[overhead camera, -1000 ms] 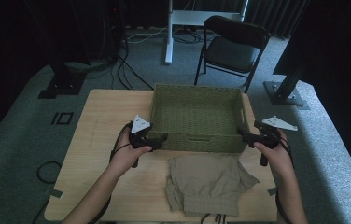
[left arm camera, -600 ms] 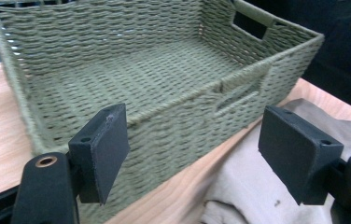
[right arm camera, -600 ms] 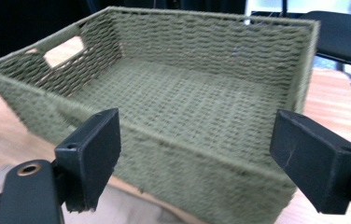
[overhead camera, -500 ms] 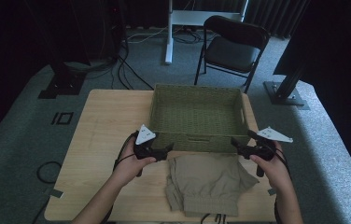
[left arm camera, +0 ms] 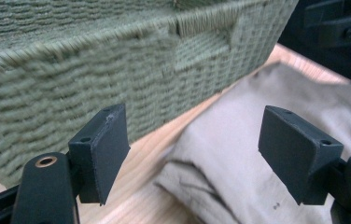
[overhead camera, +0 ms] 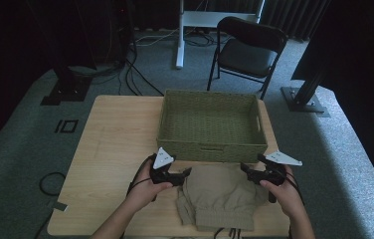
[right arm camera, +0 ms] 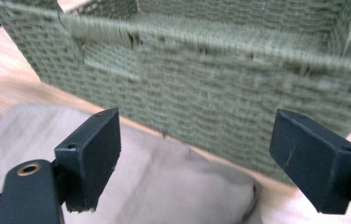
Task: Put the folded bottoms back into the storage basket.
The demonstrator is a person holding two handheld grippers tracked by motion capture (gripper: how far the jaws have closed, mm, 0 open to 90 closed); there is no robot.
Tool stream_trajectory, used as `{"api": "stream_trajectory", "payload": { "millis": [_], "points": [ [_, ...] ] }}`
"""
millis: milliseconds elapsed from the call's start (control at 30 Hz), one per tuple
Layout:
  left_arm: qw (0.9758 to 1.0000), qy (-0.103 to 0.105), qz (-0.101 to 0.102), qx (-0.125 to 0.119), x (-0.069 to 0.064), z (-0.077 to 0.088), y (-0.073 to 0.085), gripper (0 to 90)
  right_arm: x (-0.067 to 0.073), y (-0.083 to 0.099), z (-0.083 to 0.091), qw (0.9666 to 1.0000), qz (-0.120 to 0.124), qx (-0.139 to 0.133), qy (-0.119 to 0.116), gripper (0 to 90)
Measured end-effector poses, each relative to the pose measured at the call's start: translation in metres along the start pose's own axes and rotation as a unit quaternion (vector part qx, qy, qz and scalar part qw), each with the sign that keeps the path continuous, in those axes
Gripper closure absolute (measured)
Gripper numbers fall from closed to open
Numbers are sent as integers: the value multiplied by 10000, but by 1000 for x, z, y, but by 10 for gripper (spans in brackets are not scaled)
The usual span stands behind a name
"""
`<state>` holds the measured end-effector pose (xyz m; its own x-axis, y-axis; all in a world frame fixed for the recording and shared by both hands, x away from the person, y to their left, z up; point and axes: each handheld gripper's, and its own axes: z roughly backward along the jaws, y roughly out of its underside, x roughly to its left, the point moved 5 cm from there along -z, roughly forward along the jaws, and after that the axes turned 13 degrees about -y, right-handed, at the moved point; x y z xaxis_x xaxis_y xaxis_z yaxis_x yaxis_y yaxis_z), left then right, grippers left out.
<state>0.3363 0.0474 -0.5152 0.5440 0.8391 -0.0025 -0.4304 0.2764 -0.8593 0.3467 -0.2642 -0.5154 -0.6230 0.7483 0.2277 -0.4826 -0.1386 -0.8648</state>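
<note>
While you hold one hand-held gripper in each hand, both stand with jaws spread wide and nothing between them. Your left hand-held gripper (overhead camera: 187, 172) sits at the left edge of the one folded khaki garment (overhead camera: 221, 194), jaws pointing across it; in the left gripper view the cloth (left arm camera: 257, 154) lies under and between the two black pads. Your right hand-held gripper (overhead camera: 245, 170) sits at the garment's right edge, facing inward; in the right gripper view the fabric (right arm camera: 164, 182) lies below its pads. Two grey three-cornered plates, one per gripper. Garment lies on the table (overhead camera: 110, 149) near its front edge, its far edge just beside the front wall of the one green woven basket (overhead camera: 212, 147). One black folding chair (overhead camera: 247, 52) stands beyond the table, on grey carpet.
</note>
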Motion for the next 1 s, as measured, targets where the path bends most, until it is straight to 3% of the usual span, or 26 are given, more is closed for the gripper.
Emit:
{"api": "stream_trajectory", "payload": {
  "millis": [133, 433, 500, 600, 1000],
  "points": [
    [9999, 33, 35, 135, -5, -4, 11, 256, 0, 12, -3, 9999, -110, 44, -35, 162],
    [9993, 43, 30, 374, -14, -13, 32, 217, -5, 39, -8, 9992, -242, 292, 124, 161],
    [9990, -50, 8, 444, -13, -15, 36, 217, -6, 45, -10, 9989, -295, 339, 131, 161],
    [9982, 8, 55, 599, -16, -17, 42, 205, -9, 52, -11, 9983, -368, 387, 230, 161],
    [9958, -59, 221, 892, -17, -36, 56, 197, -16, 68, -15, 9965, -482, 590, 348, 162]
  ]
}}
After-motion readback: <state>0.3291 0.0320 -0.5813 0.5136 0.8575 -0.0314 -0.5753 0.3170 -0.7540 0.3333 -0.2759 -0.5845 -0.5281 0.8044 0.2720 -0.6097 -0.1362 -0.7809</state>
